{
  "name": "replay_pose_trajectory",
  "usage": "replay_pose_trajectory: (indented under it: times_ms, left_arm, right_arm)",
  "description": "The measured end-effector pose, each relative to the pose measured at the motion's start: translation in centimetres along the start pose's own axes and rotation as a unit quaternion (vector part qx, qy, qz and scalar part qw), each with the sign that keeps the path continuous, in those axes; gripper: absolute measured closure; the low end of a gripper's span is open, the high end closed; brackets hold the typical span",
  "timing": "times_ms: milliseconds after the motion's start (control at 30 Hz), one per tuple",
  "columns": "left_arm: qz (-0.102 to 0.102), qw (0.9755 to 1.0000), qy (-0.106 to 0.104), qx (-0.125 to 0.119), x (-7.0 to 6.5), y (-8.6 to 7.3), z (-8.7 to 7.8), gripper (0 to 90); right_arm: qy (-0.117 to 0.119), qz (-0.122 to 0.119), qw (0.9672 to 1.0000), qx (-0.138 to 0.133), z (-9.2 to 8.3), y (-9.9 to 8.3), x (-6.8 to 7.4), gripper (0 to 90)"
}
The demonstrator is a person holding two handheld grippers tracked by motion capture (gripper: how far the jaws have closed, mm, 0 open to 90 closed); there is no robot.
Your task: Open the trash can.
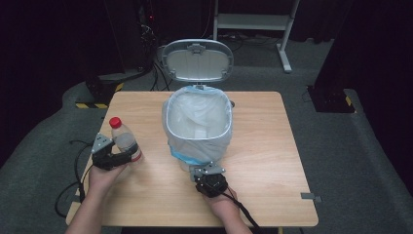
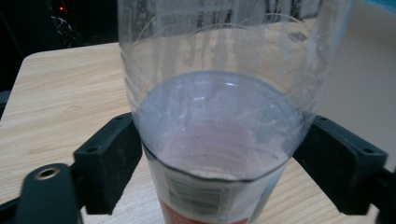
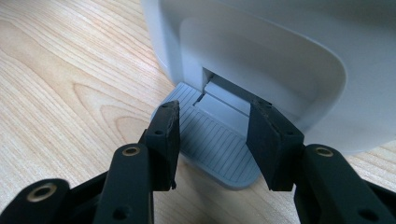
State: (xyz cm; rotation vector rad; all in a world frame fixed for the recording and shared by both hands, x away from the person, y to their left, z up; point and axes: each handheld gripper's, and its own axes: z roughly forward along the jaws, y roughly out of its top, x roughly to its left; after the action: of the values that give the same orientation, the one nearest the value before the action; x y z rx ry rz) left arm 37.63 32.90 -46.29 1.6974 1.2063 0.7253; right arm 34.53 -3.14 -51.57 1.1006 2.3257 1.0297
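2 grippers busy | left gripper (image 1: 127, 155) fingers squeeze bottle (image 1: 124, 139) between them | right gripper (image 1: 203, 171) fingers apart, pressing pedal (image 3: 215, 140) under them | bin (image 1: 197, 127) lid (image 1: 197, 60) up | left: drop bottle in bin

clear plastic bottle (image 2: 219, 116); matt wood table (image 1: 263, 146)

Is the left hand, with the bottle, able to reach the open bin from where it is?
Probably yes. The lid stands up, the lined bin mouth is open, and bare table lies between it and the bottle.
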Motion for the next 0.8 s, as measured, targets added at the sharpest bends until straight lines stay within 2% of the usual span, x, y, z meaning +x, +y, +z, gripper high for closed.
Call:
replay_pose_trajectory:
  times_ms: [67, 100, 167, 267, 633, 700, 767, 800]
  left_arm:
    - [0.001, 1.0, -0.002, -0.009, -0.2, 0.1, -0.3, 25.6]
    - [0.001, 0.9999, -0.002, -0.012, -0.3, 0.2, -0.4, 26.0]
    - [-0.001, 0.9999, -0.003, -0.016, -0.5, 0.3, -0.6, 26.1]
    - [-0.001, 0.9993, -0.011, -0.036, -0.9, 0.6, -1.4, 26.3]
    - [0.004, 0.9972, -0.027, -0.07, -2.3, 1.6, -3.0, 26.4]
    - [0.009, 0.9959, -0.031, -0.085, -3.0, 2.1, -3.6, 26.4]
    - [0.009, 0.9955, -0.032, -0.089, -3.1, 2.2, -3.8, 26.5]
    - [0.012, 0.9943, -0.036, -0.1, -3.6, 2.6, -4.2, 26.5]
  right_arm:
    - [0.0, 0.0, 1.0, 0.0, 0.0, 0.0, 0.0, 54.2]
    - [0.001, 0.0, 1.0, 0.0, 0.0, 0.0, 0.0, 54.2]
    - [0.0, 0.0, 1.0, 0.0, 0.0, 0.0, 0.0, 54.2]
    - [0.0, 0.0, 1.0, 0.0, 0.0, 0.0, 0.0, 54.2]
    - [0.0, 0.0, 1.0, -0.001, 0.0, 0.0, 0.0, 54.2]
    - [0.0, 0.0, 1.0, -0.001, 0.0, 0.0, 0.0, 54.2]
    - [0.0, 0.0, 1.0, -0.001, 0.0, 0.0, 0.0, 54.2]
    - [0.0, 0.0, 1.0, -0.001, 0.0, 0.0, 0.0, 54.2]
